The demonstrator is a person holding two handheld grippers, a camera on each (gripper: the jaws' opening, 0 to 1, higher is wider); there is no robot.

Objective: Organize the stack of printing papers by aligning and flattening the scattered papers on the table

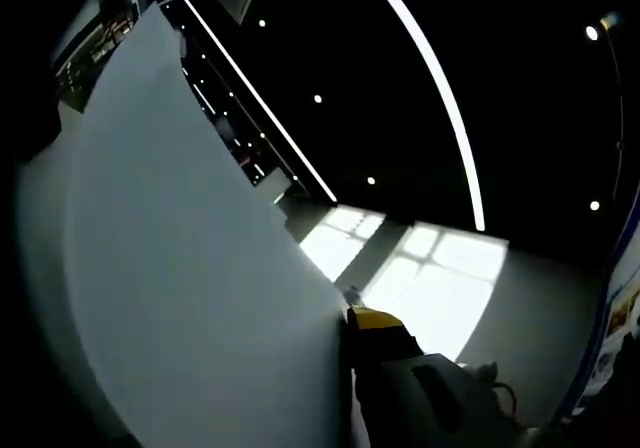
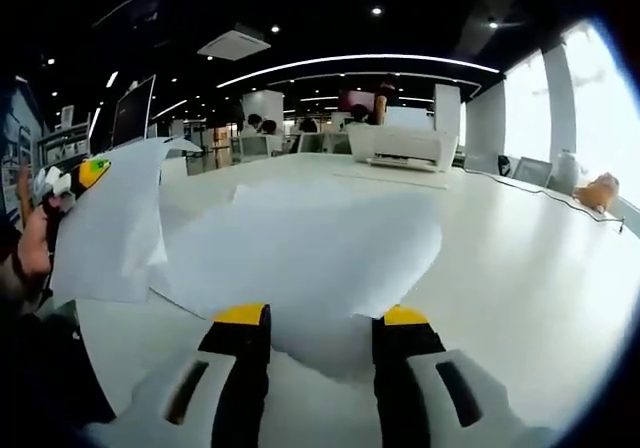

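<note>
A white sheet of paper (image 1: 190, 268) stands lifted in the left gripper view and hides one jaw of my left gripper (image 1: 352, 313), which is shut on its edge; the yellow-tipped jaw shows beside the sheet. In the right gripper view the same left gripper (image 2: 78, 176) holds that sheet (image 2: 110, 228) up at the far left. Several loose white papers (image 2: 320, 243) lie overlapping and uneven on the white table (image 2: 520, 268). My right gripper (image 2: 322, 316) is open low over the table, and the near edge of the papers reaches into the gap between its jaws.
A white printer (image 2: 405, 146) stands at the far side of the table. A thin cable (image 2: 540, 193) runs along the right toward an orange-brown object (image 2: 600, 190). A person's hand (image 2: 35, 243) is at the left. Office desks and people sit far behind.
</note>
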